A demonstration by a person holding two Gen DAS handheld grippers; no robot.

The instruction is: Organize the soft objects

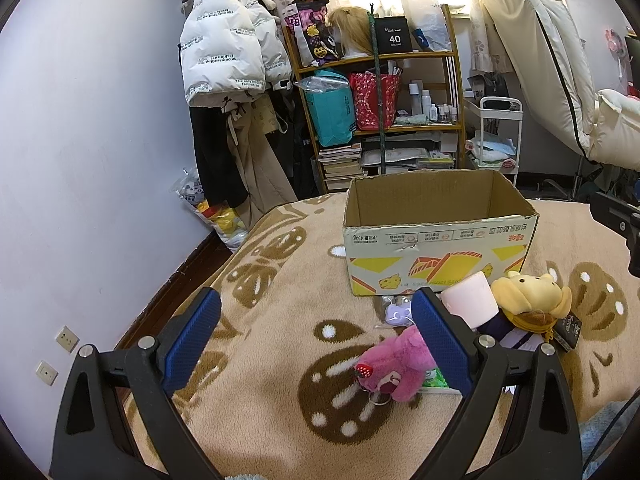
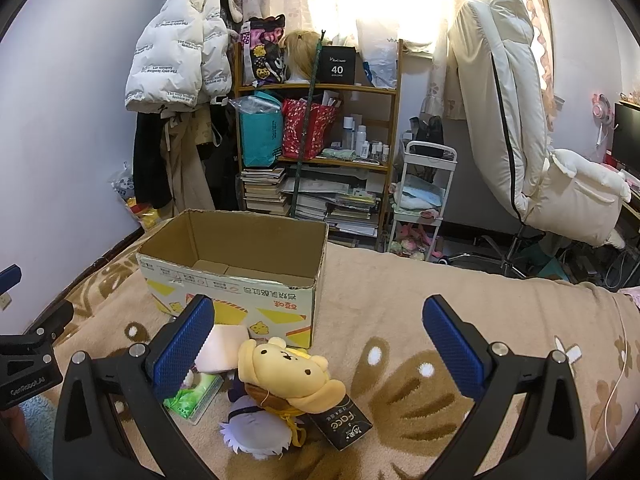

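An open, empty cardboard box (image 1: 436, 240) (image 2: 236, 276) stands on the patterned blanket. Just in front of it lie soft toys: a pink plush (image 1: 394, 368), a yellow bear plush (image 1: 528, 292) (image 2: 288, 372), a pale pink cushion-like piece (image 1: 472, 300) (image 2: 222, 346), a white-haired doll (image 2: 254, 430) and a small purple toy (image 1: 396, 312). My left gripper (image 1: 316, 344) hangs open above the blanket, its right finger beside the pink plush. My right gripper (image 2: 320, 352) is open over the yellow bear, nothing held.
A green tissue pack (image 2: 194, 398) (image 1: 436, 378) and a black packet (image 2: 340, 424) (image 1: 568, 332) lie among the toys. Behind the bed stand a cluttered wooden shelf (image 1: 380, 100), hanging coats (image 1: 228, 40), a white cart (image 2: 424, 196) and a pale chair (image 2: 520, 120).
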